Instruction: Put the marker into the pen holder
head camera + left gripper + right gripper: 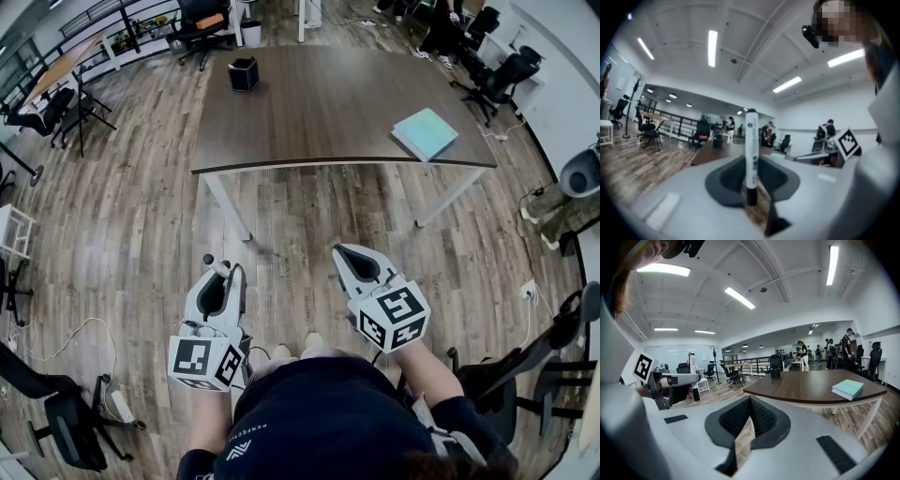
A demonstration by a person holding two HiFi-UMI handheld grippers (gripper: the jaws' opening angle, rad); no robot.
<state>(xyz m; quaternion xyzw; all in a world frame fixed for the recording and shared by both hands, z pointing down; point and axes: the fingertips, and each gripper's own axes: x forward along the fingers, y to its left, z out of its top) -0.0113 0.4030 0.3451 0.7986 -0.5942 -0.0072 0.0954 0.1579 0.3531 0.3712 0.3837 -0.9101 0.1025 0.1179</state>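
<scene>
Over the floor, short of the surface
Left claw clamps the marker upright; right claw closed, empty; pen holder stands on the far corner.

Open office with a wood-plank floor
A brown table stood at upper centre of the head view, black office chairs along the top edge; white ceiling light strips glowed overhead.
</scene>
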